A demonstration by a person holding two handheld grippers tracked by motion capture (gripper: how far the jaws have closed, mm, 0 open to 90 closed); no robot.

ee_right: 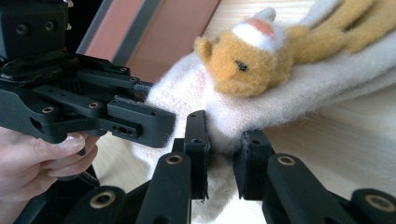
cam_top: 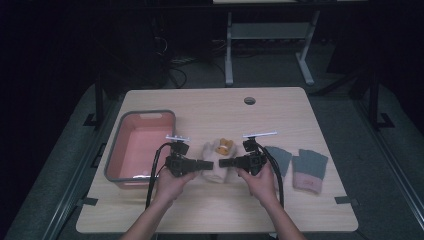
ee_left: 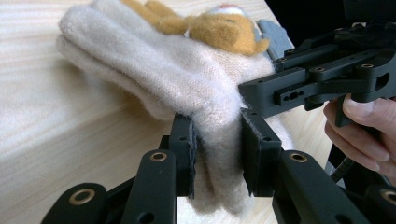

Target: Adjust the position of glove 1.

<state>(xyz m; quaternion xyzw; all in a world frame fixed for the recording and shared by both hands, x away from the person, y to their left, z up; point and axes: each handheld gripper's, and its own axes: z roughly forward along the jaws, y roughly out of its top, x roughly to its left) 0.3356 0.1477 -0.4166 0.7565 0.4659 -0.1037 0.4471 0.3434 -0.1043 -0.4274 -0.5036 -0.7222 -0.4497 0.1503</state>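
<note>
1. Gripping the cream mitten (cam_top: 215, 160) from both ends: left gripper (cam_top: 205, 164) has its jaws clamped on the cuff end, and right gripper (cam_top: 224, 162) is clamped on the same edge from the opposite side; the left gripper view (ee_left: 217, 154) and the right gripper view (ee_right: 223, 140) both show wool squeezed between the pads.
2. Mitten sits mid-table (cam_top: 210, 107), nearer the front edge, just right of the pink bin (cam_top: 172, 117).
3. Grey gloves (cam_top: 300, 165) lie toward the right edge, apart from it.
4. Keep both pinches firm and lift level, so the fabric does not sag or slip.
5. Watch the orange toy bear (cam_top: 223, 145) on the mitten; whether it is attached can't be told, so avoid tilting.
6. Bin looks the likely target; clear its rim before letting go.
</note>
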